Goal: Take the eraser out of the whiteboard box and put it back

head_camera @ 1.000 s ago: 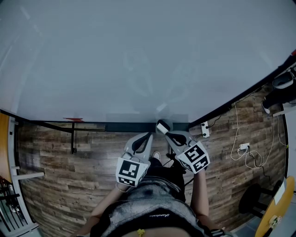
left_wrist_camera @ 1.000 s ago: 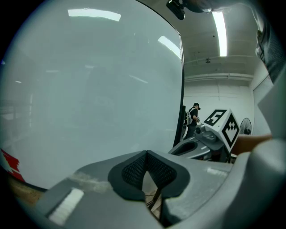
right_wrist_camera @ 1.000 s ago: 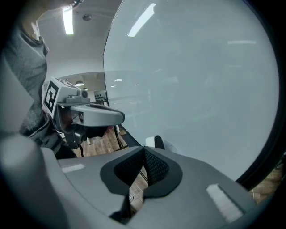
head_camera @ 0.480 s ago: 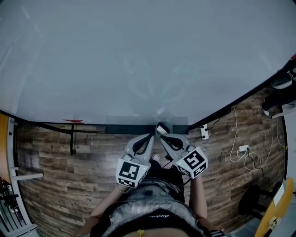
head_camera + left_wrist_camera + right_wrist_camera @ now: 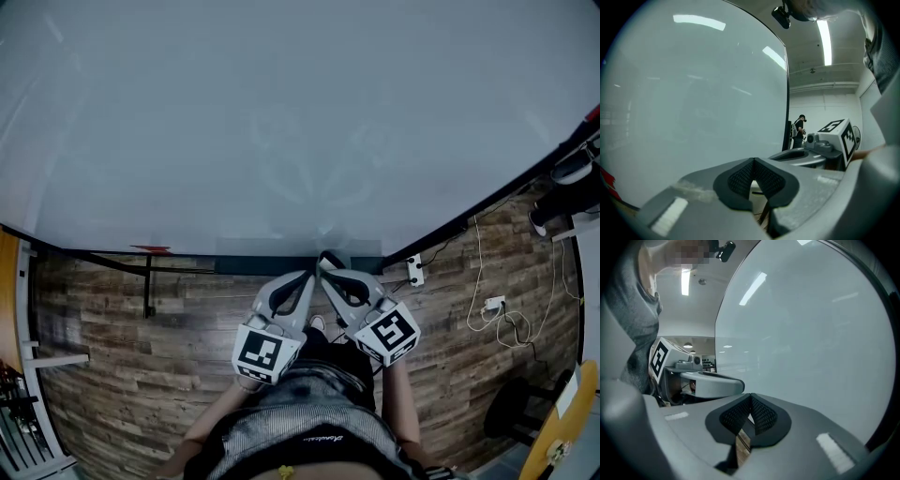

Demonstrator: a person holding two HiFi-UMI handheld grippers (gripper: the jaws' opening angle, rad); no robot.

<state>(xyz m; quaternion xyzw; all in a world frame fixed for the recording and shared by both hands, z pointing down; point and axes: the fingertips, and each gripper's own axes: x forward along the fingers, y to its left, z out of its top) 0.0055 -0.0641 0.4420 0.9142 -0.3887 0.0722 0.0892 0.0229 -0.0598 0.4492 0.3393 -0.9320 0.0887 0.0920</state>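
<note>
A large whiteboard point(image 5: 281, 122) fills the head view, with a long dark box point(image 5: 253, 265) along its lower edge. Both grippers are held side by side just below that box. My left gripper point(image 5: 305, 275) is shut, its mesh pads meeting at the tip point(image 5: 753, 161) with nothing between them. My right gripper point(image 5: 325, 257) is shut too, pads together point(image 5: 750, 397) and bare, its tip right at the box. Both point at the board's surface point(image 5: 693, 93). I cannot make out an eraser in any view.
Wood-plank floor lies below the board. A white power strip point(image 5: 413, 263) and loose cables point(image 5: 492, 305) lie to the right, and a round black stool base point(image 5: 511, 403) sits further right. A black stand bar point(image 5: 148, 281) is at the left. A person point(image 5: 798, 131) stands far off.
My right gripper has swung a little left and lifted, its tip closer to the left gripper's tip. The left gripper has hardly moved. Both stay shut.
</note>
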